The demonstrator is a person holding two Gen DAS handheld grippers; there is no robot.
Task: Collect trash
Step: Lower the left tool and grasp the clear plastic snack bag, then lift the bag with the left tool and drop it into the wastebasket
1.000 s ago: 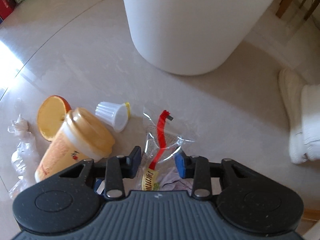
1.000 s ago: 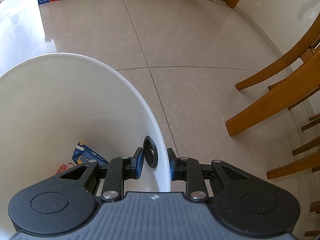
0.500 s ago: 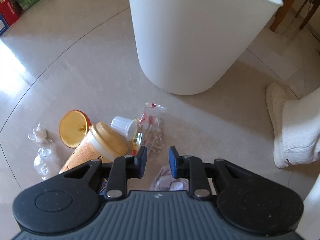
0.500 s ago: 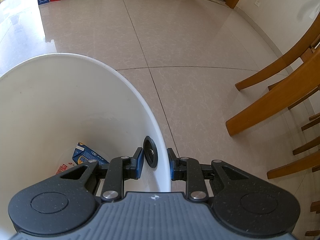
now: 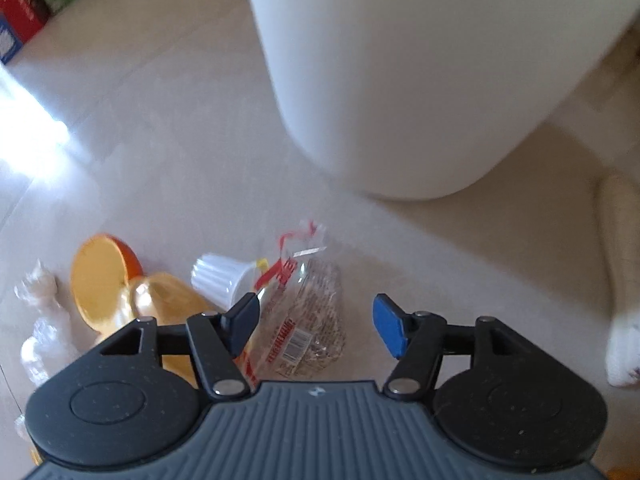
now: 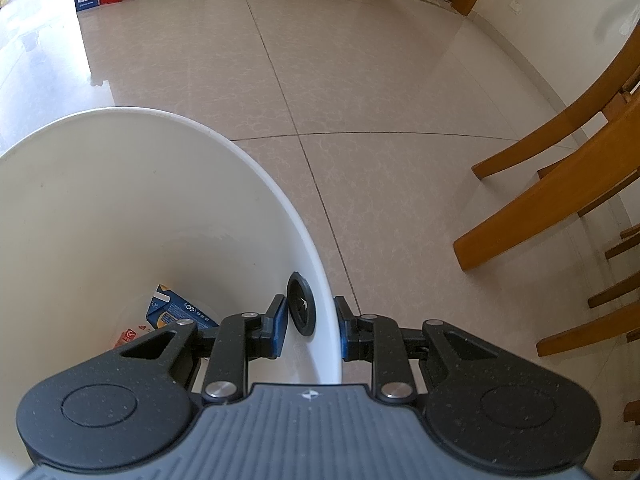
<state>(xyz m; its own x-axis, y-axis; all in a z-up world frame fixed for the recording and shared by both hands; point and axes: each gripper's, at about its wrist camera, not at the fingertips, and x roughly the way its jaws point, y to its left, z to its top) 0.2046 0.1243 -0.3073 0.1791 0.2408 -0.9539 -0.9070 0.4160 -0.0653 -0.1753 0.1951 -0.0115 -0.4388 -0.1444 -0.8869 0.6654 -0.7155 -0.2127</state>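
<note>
While the right gripper [image 6: 310,326] clamps the bin [image 6: 280,200] rim, the left gripper [image 5: 316,326], jaws just opened and empty, hangs over the clear wrapper [image 5: 308,312], long axis near-to-far, toward its left finger.

Left gripper [image 5: 316,326]: jaws just opened wide, nothing between the pads; dropped lower over the clear wrapper [image 5: 306,320], now nearer the white bin [image 5: 420,80].
</note>
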